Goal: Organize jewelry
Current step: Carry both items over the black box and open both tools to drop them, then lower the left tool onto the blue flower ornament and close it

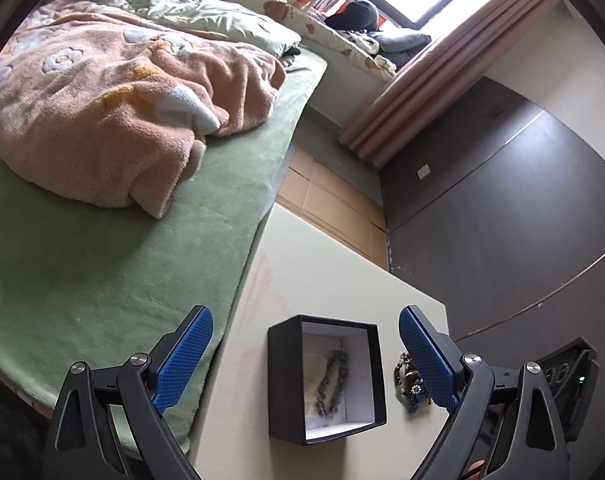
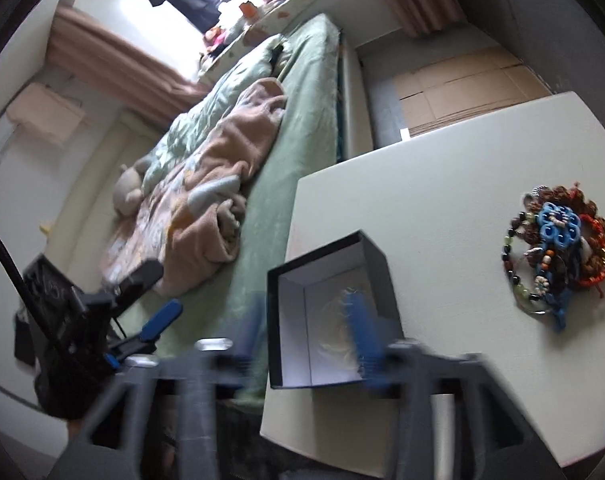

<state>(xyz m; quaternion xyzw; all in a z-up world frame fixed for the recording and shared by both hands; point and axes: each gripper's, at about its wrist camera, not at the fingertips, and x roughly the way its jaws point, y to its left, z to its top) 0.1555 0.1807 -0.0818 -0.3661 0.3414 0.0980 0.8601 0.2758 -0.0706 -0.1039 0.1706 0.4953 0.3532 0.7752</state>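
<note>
Black box open on the pale worktop, white-lined, with a greenish bead strand already lying inside against the lining. Just to the right of the box, a tangled jewelry pile: blue knotted ornament on top, red cord loops, dark and green beads, small metal charms, all heaped together on the worktop. Beyond the box, a bed with a green cover and a peach blanket.

Left gripper held above the box, blue pads wide apart, nothing between them. Right gripper smeared by motion blur over the box; fingers seem spread, with nothing visibly held, but not certain enough to call.

Pile likely light, limp and prone to snagging: strands looped through one another, so lifting one piece could drag others along. Beads hard and slippery under a pinch; cord and knotwork softer and easier to hold. Best hold probably on the blue ornament's knotted body or a free cord loop at the pile's edge, not on single beads. Thin threads possibly fragile if tugged against the tangle.
</note>
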